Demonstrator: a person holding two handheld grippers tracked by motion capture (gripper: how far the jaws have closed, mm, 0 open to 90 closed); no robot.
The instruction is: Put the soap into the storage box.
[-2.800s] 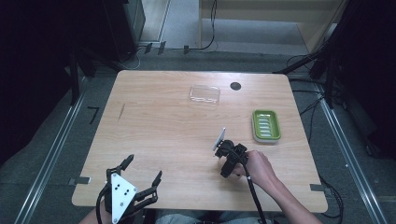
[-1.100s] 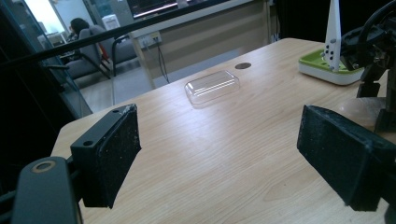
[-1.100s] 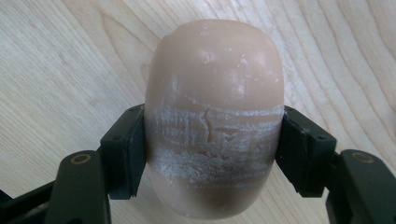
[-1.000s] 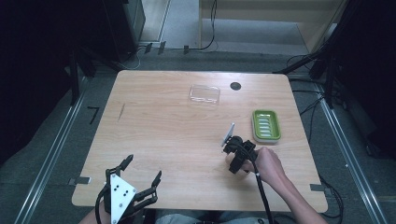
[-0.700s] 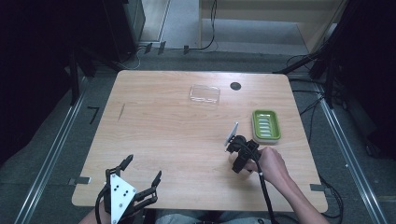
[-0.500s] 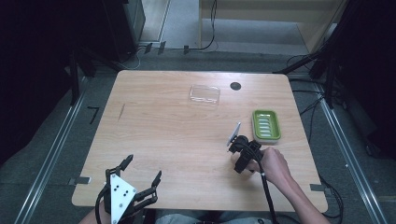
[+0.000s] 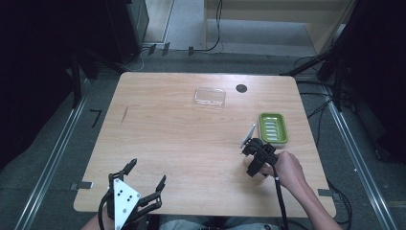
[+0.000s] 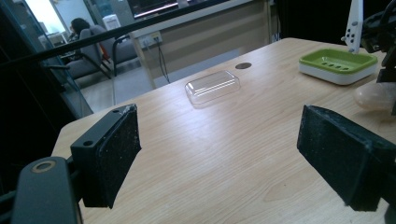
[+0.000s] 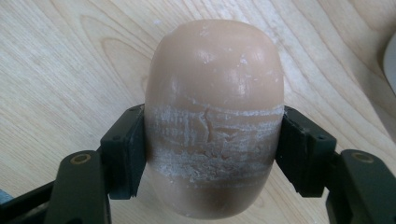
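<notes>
A beige oval soap bar (image 9: 215,93) with white scuffed bands sits between the jaws of my right gripper (image 9: 212,154), which is shut on its middle just above the wooden table (image 9: 70,56). From above, the right gripper (image 7: 253,160) is held by a hand just in front of and left of the green soap dish (image 7: 273,128). In the left gripper view the soap bar (image 8: 373,95) shows at the right edge, near the green soap dish (image 8: 337,65). My left gripper (image 7: 143,179) stays open with nothing between its pads (image 8: 112,158), near the table's front left edge.
A clear plastic lid (image 7: 209,97) lies toward the table's far middle, beside a black round hole (image 7: 241,88). The same clear lid (image 8: 212,86) lies ahead of the left gripper. Dark floor and cables surround the table (image 7: 158,129).
My right gripper has carried the soap bar to the right and slightly farther away, closer to the green dish. The left gripper has not moved.
</notes>
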